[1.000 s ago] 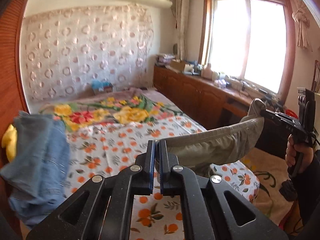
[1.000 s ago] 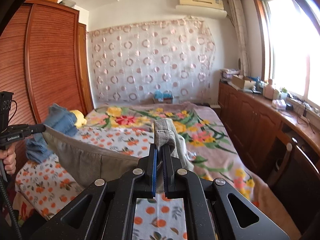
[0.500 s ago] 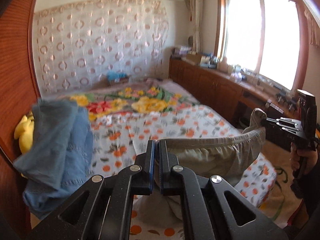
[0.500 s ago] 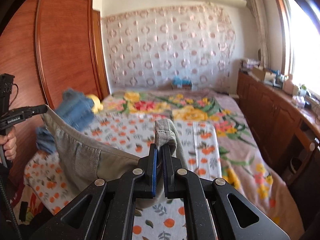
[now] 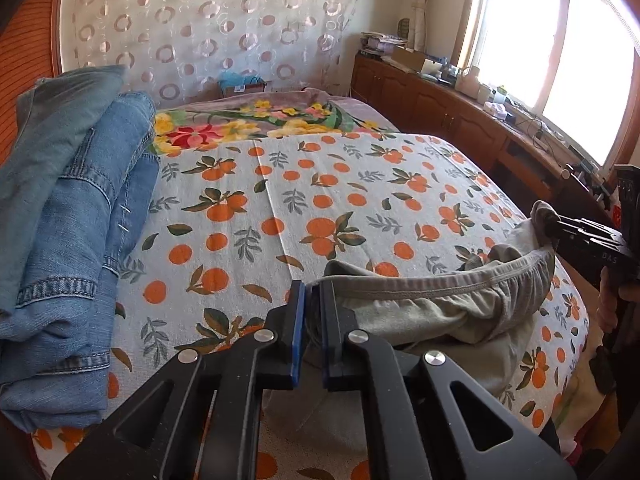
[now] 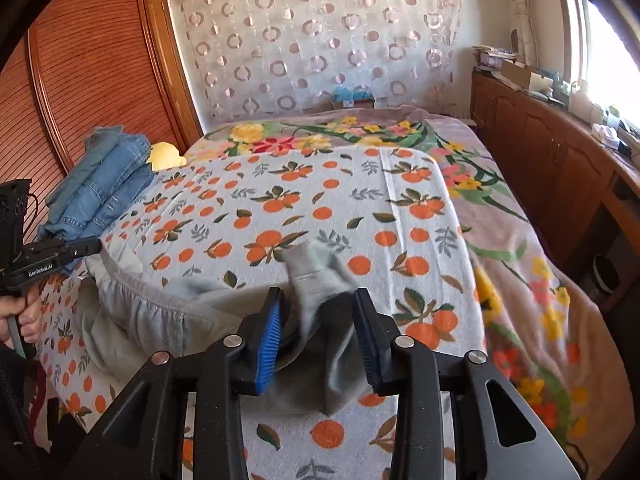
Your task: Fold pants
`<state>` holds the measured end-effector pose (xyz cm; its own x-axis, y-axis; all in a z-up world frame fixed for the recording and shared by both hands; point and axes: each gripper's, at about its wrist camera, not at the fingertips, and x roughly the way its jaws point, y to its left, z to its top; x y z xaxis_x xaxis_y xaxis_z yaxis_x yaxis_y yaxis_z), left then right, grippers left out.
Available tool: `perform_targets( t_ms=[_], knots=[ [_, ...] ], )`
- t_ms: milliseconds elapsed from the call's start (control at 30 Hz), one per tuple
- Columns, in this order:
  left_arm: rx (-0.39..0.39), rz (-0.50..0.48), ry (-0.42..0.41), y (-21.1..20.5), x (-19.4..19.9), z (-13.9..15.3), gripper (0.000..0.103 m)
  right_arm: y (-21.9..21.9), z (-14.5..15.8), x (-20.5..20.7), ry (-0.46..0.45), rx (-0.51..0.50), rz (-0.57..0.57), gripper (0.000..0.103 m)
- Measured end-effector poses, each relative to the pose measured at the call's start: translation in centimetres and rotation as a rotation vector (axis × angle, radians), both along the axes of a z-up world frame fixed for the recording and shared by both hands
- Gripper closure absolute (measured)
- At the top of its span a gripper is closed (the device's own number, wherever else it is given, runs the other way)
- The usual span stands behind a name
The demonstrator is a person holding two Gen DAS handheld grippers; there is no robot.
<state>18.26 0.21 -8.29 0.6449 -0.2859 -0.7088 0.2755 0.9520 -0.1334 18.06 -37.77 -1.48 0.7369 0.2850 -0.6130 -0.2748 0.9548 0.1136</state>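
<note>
Right tool point(image 6: 316, 332) opening around grey pants point(image 6: 316, 280); left tool point(image 5: 309, 312) clamps waistband point(image 5: 440, 282).

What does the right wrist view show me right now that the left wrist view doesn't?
Only the right wrist view: the right gripper from behind, jaws opening, the grey pants' end loose between the pads; a yellow item behind the folded jeans; the wooden wardrobe.

Only the left wrist view: the left gripper shut on the waistband's other end; the bright window.

Both: the grey pants lying on the orange-print sheet, the jeans, the ring-pattern curtain, and each other's gripper.
</note>
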Motion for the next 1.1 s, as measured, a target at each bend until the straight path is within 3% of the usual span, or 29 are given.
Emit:
perform_targets(
  t_ms=[167, 400, 467, 500, 533, 633, 1100],
  knots=[
    [-0.007, -0.003, -0.007, 0.4, -0.6, 0.5, 0.096, 1.2, 0.6, -0.6, -0.024, -0.01, 0.006, 0.061],
    [-0.012, -0.015, 0.001, 0.7, -1.7, 0.5, 0.087, 3.3, 1.6, -1.6, -0.037, -0.127, 0.065, 0.061],
    [-0.025, -0.022, 0.005, 0.9, -2.2, 0.6, 0.082, 3.6, 1.7, -1.1, -0.036, -0.142, 0.079, 0.07],
    [-0.029, -0.026, 0.007, 1.0, -2.4, 0.6, 0.081, 3.7, 1.7, -1.0, -0.031, -0.147, 0.089, 0.087],
    [-0.03, -0.029, 0.007, 1.0, -2.6, 0.6, 0.081, 3.7, 1.7, -0.8, -0.032, -0.152, 0.091, 0.089],
    [-0.03, -0.038, 0.0, 1.2, -3.5, 0.8, 0.076, 3.2, 1.8, -0.9, -0.057, -0.137, 0.06, 0.09],
    [-0.057, -0.023, 0.081, 0.8, -1.1, -1.9, 0.076, 0.7, 1.9, -3.1, -0.145, -0.084, -0.066, 0.09]
  ],
)
